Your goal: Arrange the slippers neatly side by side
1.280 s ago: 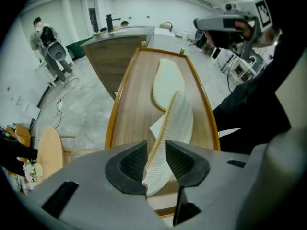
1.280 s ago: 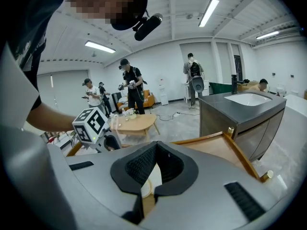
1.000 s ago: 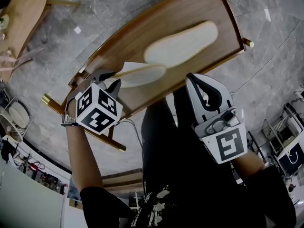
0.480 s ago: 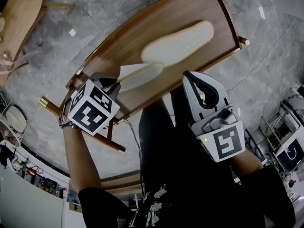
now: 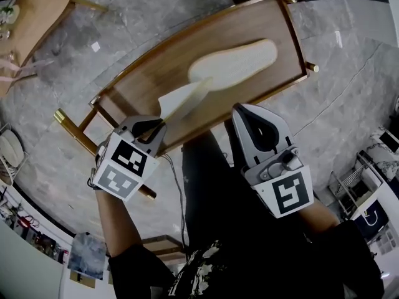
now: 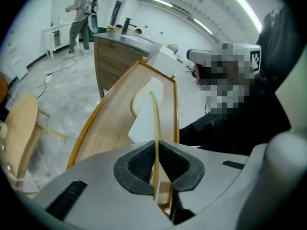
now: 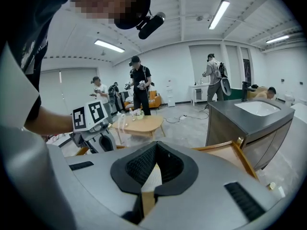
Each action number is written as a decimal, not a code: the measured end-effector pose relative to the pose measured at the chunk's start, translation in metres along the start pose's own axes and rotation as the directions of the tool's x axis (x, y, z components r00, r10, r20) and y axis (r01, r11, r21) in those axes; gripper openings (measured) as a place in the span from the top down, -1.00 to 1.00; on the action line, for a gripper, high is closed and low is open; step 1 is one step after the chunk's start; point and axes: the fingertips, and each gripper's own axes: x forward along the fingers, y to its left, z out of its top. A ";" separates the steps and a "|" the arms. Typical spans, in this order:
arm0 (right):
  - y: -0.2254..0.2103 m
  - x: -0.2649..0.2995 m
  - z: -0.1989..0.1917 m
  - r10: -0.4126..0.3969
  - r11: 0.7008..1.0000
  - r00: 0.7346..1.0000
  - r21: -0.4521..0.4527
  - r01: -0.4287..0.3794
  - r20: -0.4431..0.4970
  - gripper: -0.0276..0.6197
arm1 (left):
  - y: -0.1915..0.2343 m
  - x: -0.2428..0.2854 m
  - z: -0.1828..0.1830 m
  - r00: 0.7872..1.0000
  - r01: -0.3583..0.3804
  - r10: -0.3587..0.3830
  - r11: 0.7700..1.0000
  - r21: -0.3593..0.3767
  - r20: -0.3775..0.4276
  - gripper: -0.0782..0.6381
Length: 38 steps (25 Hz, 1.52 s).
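Observation:
A long wooden table [image 5: 156, 73] with a brass rim carries a cream slipper [image 5: 234, 64] lying flat near its far right end. A second cream slipper [image 5: 184, 98] is tipped onto its edge above the table's near side. My left gripper [image 5: 154, 128] is shut on its thin sole after its jaws have just been closing. In the left gripper view the sole [image 6: 155, 128] runs upright between the black pads [image 6: 139, 164]. My right gripper [image 5: 240, 112] hangs shut and empty off the table's near edge. Its pads [image 7: 139, 169] meet in the right gripper view.
A round pale wooden table [image 5: 37, 17] stands on the marble floor [image 5: 349, 92] at the far left. A grey counter with a sink [image 7: 254, 111] rises behind the long table. Several people [image 7: 140, 83] stand farther off. Dark trouser legs [image 5: 206, 185] lie between my grippers.
The near slipper lay flat on the table; now the left gripper has closed on it, lifted it and rolled it onto its edge. The right gripper has shifted slightly, still shut.

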 end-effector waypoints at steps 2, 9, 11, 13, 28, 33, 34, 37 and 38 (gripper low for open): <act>-0.004 -0.003 -0.003 0.014 1.000 1.000 -0.016 -0.014 -0.010 0.92 | 0.001 -0.003 0.006 0.997 -0.020 0.026 0.996 -0.083 0.078 0.71; -0.011 -0.009 -0.012 0.078 0.996 0.997 -0.043 -0.079 -0.018 0.92 | 0.012 -0.005 0.008 0.971 -0.078 0.143 0.947 -0.313 0.190 0.71; -0.014 -0.010 -0.015 0.097 0.994 0.995 -0.050 -0.098 -0.012 0.92 | 0.015 -0.006 0.007 0.949 -0.116 0.228 0.896 -0.429 0.219 0.71; -0.017 -0.012 -0.016 0.112 0.992 0.994 -0.055 -0.113 -0.011 0.92 | 0.017 -0.007 0.000 0.918 -0.144 0.325 0.808 -0.571 0.229 0.71; -0.020 -0.002 0.009 0.224 0.961 0.974 -0.162 -0.223 -0.012 0.92 | -0.006 0.033 0.014 0.695 -0.392 0.718 0.421 -0.818 0.037 0.71; -0.034 -0.003 0.011 0.227 0.959 0.974 -0.173 -0.224 -0.001 0.92 | -0.009 0.057 0.042 0.703 -0.322 0.706 0.422 -0.847 0.085 0.71; -0.036 -0.003 0.011 0.227 0.959 0.974 -0.176 -0.223 0.003 0.92 | -0.009 0.060 0.048 0.706 -0.321 0.702 0.433 -0.842 0.092 0.71; -0.045 -0.005 0.009 0.223 0.960 0.975 -0.178 -0.218 0.007 0.92 | -0.012 0.072 0.066 0.724 -0.299 0.678 0.476 -0.827 0.129 0.66; -0.048 -0.006 0.008 0.221 0.960 0.975 -0.176 -0.217 0.004 0.92 | -0.014 0.077 0.072 0.733 -0.276 0.665 0.485 -0.830 0.145 0.63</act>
